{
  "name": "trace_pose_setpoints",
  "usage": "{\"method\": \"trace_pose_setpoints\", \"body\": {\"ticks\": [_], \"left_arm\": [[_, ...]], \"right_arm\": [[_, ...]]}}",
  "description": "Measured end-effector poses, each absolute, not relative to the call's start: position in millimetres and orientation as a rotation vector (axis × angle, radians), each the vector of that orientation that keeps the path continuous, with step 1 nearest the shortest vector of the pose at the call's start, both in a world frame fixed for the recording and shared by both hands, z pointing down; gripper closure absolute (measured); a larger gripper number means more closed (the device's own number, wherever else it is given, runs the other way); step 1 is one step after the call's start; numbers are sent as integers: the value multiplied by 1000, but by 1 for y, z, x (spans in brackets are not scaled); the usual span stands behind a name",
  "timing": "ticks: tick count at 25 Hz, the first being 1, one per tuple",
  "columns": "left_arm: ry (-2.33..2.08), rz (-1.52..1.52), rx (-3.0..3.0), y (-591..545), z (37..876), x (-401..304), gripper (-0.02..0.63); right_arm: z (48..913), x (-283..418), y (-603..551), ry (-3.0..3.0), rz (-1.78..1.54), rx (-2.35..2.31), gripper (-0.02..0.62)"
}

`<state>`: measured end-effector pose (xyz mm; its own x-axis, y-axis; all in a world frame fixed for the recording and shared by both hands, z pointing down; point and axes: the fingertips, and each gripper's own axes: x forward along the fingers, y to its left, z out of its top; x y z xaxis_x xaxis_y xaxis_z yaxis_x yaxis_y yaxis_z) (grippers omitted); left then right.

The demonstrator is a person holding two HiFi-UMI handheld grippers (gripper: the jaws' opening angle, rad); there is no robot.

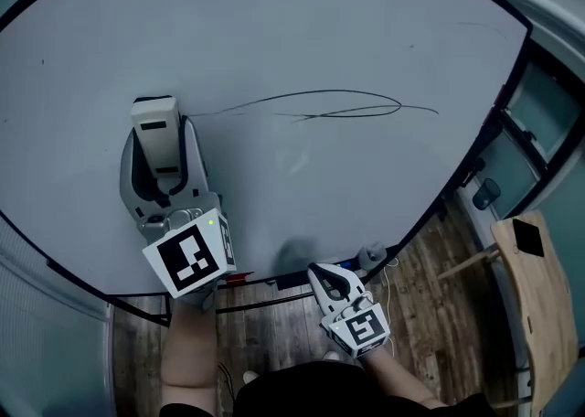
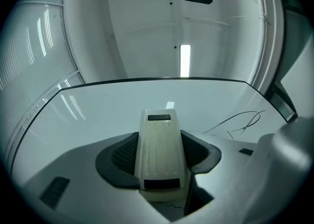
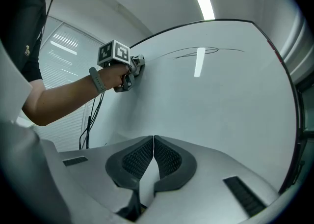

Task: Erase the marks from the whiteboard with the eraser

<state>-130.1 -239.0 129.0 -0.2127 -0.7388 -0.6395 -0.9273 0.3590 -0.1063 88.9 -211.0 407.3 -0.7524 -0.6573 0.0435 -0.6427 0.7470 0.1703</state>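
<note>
A large whiteboard [image 1: 274, 31] fills the head view, with a thin black scribble [image 1: 347, 106] across its middle. My left gripper [image 1: 163, 152] is shut on a cream eraser [image 1: 155, 127] pressed flat on the board, just left of the scribble's start. In the left gripper view the eraser [image 2: 161, 154] sits clamped between the dark pads, and the scribble [image 2: 240, 122] shows to the right. My right gripper [image 1: 331, 284] hangs below the board's lower edge, shut with nothing in it; its pads [image 3: 153, 156] meet. The right gripper view also shows the scribble [image 3: 201, 52].
The board's black frame [image 1: 475, 145] runs down the right side. Below lie a wooden floor [image 1: 430, 269], a wooden chair [image 1: 535, 287] at the right and cables [image 3: 91, 115] by the wall. Blinds [image 2: 34, 56] stand left of the board.
</note>
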Motion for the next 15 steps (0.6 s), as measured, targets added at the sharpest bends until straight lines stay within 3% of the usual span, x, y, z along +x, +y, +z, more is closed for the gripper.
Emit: {"method": "trace_pose_setpoints", "body": {"ticks": [6, 15], "left_arm": [[1990, 479, -1518, -273, 121, -27, 351], [1824, 236, -1525, -327, 134, 138, 350]], "right_arm": [[405, 169, -227, -2805, -214, 1178, 563], [402, 301, -243, -2714, -209, 1396, 563]]}}
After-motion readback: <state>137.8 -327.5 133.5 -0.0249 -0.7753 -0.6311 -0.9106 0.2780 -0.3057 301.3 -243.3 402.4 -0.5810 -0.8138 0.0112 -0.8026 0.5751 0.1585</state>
